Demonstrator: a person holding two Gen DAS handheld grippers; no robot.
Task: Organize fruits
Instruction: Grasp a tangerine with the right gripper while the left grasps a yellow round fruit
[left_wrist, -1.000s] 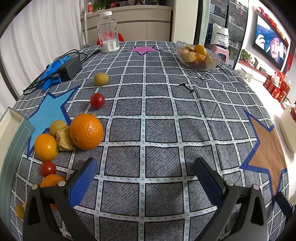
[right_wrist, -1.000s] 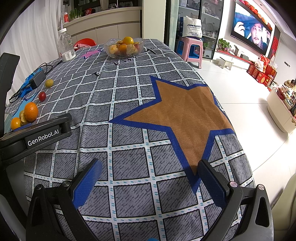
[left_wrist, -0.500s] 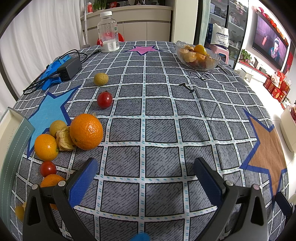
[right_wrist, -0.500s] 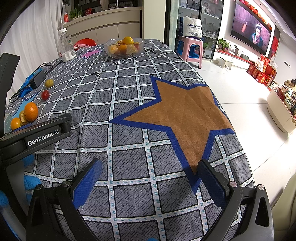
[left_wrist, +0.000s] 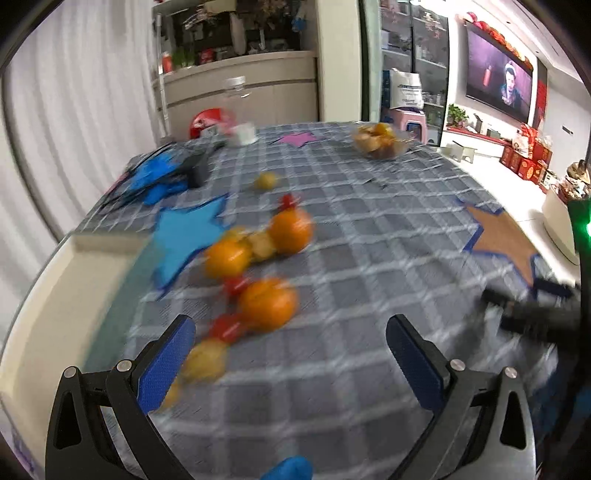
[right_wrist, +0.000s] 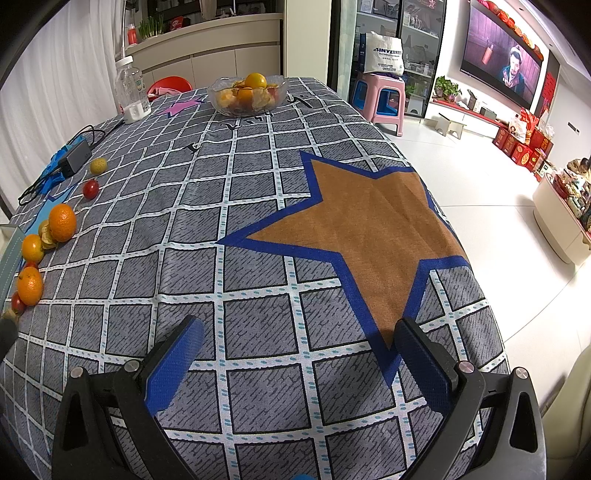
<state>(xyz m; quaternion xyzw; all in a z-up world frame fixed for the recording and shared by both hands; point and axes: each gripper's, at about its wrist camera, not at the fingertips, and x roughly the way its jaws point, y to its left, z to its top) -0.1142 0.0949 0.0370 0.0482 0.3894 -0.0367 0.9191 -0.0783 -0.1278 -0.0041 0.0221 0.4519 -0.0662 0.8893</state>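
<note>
Fruits (left_wrist: 266, 303) motion-blurred beyond the open left hand-held gripper (left_wrist: 290, 363)

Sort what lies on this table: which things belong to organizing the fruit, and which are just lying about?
Belongs to the job:
oranges
cherry tomatoes
small yellow fruit
glass bowl already holding fruit

Just lying about:
plastic bottle
black power adapter with its cable
blue cloth

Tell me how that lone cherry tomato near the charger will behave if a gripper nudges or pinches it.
The cherry tomato is round and sits free on the flat tablecloth, so a nudge would probably send it rolling. Its skin looks smooth and glossy, so it may slip between the pads. It is small and likely soft; a hard pinch could split it.
</note>
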